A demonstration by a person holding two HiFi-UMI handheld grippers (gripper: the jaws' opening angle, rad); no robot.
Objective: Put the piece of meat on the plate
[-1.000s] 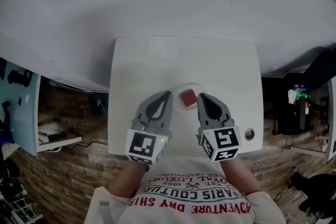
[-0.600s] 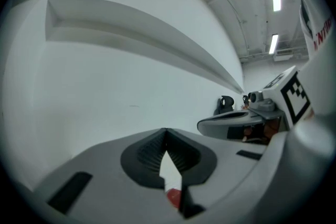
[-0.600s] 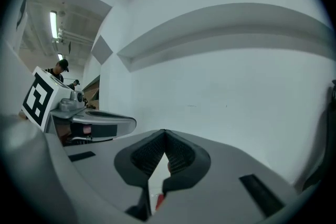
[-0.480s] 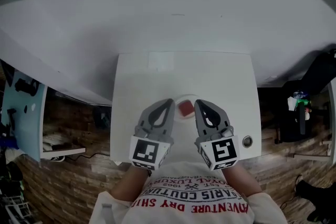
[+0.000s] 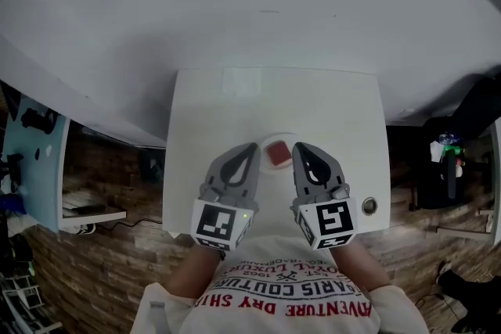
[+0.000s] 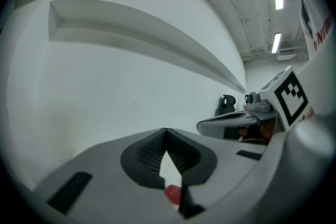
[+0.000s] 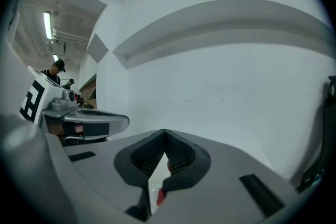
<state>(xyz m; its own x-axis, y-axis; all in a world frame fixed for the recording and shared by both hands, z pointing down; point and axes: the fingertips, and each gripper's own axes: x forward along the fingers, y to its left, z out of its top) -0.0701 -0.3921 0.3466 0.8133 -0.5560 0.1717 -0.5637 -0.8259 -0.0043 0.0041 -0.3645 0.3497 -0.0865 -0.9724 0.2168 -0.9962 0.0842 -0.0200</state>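
Note:
A red piece of meat (image 5: pixel 278 152) lies on a small white plate (image 5: pixel 268 163) in the middle of the white table (image 5: pixel 203 113). My left gripper (image 5: pixel 252 146) and right gripper (image 5: pixel 298 146) flank the plate, both shut and with nothing in them. The left gripper view shows the shut jaws with a bit of the red meat (image 6: pixel 173 194) below them. In the right gripper view the fingertips (image 7: pixel 157 141) meet, and a sliver of the meat (image 7: pixel 159 196) peeks out underneath. Each gripper view also catches the other gripper at its side.
A round metal grommet (image 5: pixel 369 206) sits in the table near its front right corner. A white wall rises behind the table. Wood floor, a light blue shelf (image 5: pixel 31 160) at the left and dark clutter with a green bottle (image 5: pixel 446 145) at the right surround it.
Both grippers have lifted slightly while staying shut on either side of the plate. The meat has not moved.

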